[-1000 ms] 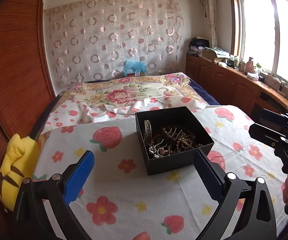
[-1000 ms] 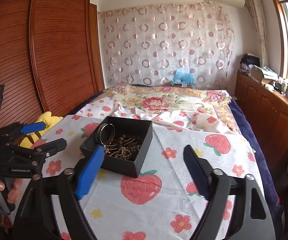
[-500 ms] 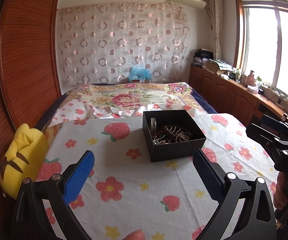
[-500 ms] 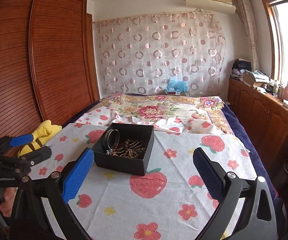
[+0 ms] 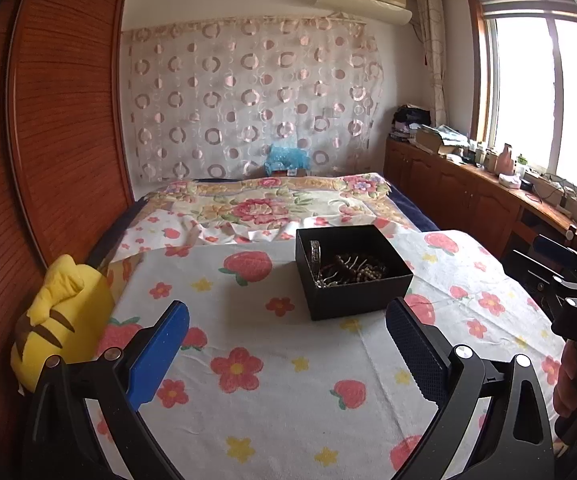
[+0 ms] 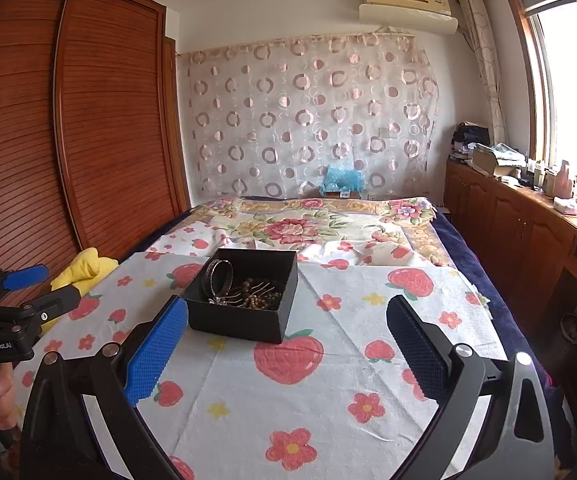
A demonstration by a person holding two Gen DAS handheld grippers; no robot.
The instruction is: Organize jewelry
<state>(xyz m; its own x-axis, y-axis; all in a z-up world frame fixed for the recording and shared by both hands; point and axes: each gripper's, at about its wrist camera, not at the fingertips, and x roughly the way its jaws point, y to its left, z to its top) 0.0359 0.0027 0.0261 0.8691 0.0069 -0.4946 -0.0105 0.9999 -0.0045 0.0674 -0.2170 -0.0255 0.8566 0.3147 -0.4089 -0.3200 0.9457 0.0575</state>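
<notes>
A black open box (image 5: pixel 352 276) sits on the flower-and-strawberry cloth (image 5: pixel 272 360). It also shows in the right wrist view (image 6: pixel 244 300). Inside lie a metal bangle (image 6: pixel 218 276) standing against the left wall, brown bead strands (image 5: pixel 358 270) and silver pieces. My left gripper (image 5: pixel 288 350) is open and empty, held back from the box, with the box ahead to its right. My right gripper (image 6: pixel 288 352) is open and empty, with the box ahead to its left. Each gripper shows at the edge of the other's view.
A yellow plush toy (image 5: pixel 60 316) lies at the left edge of the bed. A wooden wardrobe (image 6: pixel 68 140) stands on the left. Wooden cabinets (image 6: pixel 528 232) with clutter run along the right under the window. A floral quilt (image 5: pixel 268 204) covers the far bed.
Both grippers have pulled back and tilted up, so the box looks smaller and farther. Both stay open and empty. The box and its contents have not moved.
</notes>
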